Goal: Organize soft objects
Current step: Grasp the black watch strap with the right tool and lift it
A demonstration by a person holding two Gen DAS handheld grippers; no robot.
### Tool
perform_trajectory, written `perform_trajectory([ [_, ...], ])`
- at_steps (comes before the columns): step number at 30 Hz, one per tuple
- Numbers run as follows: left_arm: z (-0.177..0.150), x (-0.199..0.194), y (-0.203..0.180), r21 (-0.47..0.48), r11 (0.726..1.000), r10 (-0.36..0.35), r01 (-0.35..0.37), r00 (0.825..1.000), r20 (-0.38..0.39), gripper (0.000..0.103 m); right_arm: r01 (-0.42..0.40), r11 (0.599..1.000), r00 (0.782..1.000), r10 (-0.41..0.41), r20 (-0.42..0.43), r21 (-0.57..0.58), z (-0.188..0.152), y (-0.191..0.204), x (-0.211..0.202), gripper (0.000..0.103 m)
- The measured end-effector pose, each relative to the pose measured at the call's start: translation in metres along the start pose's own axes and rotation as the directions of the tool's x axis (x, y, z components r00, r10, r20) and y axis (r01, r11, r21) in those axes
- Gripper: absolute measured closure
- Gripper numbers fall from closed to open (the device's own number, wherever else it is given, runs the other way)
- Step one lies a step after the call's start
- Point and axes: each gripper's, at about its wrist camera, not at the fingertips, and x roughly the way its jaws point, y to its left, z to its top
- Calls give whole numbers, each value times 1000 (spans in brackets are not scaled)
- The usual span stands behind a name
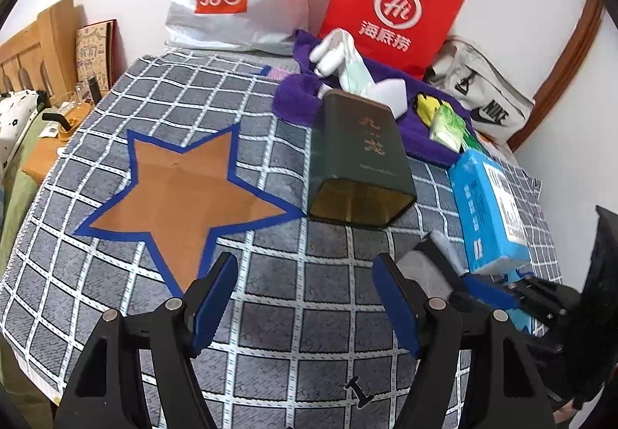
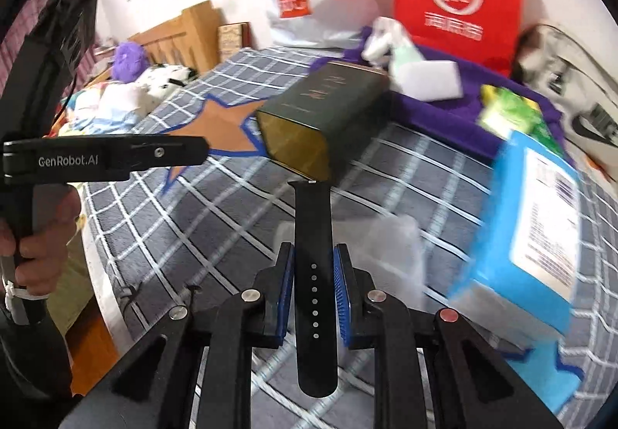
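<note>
- The checked cloth (image 1: 293, 313) covers the table; on it lies the dark green tin (image 2: 324, 120), tipped on its side, and it serves as the landmark here. Its open mouth faces the near edge of the cloth, toward both grippers.
- On the far side of the tin a purple towel (image 1: 421, 135) holds a white glove-like piece (image 1: 336, 50) and a green packet (image 1: 448, 127); to the right of the tin lies a blue carton (image 1: 490, 205); to the left of it is the brown star (image 1: 181, 193) with a blue border.
- The right gripper (image 2: 313, 290) sits on the near side of the tin, its jaws drawn narrow onto a black watch strap (image 2: 313, 247), which it holds clear of the cloth.
- The strap's long axis runs along the fingers, and its free tip points straight at the tin's mouth, ending just short of the rim. Judged from this, the coming move turns on that line: a push forward would carry the strap into the tin.
- The strap looks like smooth, limp rubber with a row of small holes; one end hangs back between the gripper's arms.
- The left gripper (image 1: 305, 305) hovers near the tin's left, over bare cloth, jaws wide and holding nothing. The right is the nearer one to act.
</note>
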Motion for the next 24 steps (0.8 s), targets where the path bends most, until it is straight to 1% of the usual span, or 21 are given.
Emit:
perform_trajectory([
  [5, -5, 10, -22, 47, 998, -28, 28, 1000, -11, 32, 60, 998, 998, -59, -19, 27, -29, -18, -24, 83],
  [9, -11, 26, -48, 105, 994, -35, 40, 998, -57, 32, 97, 992, 995, -94, -36, 86, -54, -35, -37, 83],
  [12, -14, 28, -60, 136, 989, -47, 55, 997, -63, 32, 129, 984, 991, -123, -51, 122, -69, -51, -41, 83],
  [16, -17, 30, -70, 160, 984, -63, 73, 996, -65, 32, 169, 971, 985, -159, -70, 167, -80, -73, -40, 83],
  [20, -17, 40, -75, 181, 981, -61, 75, 995, -81, 32, 179, 963, 982, -163, -90, 202, -85, -89, -33, 83],
  [21, -16, 44, -77, 183, 980, -58, 74, 995, -87, 32, 174, 963, 983, -157, -98, 204, -86, -91, -29, 82],
  [24, -13, 58, -82, 195, 978, -60, 78, 993, -101, 32, 173, 969, 983, -161, -85, 175, -87, -88, -29, 81],
])
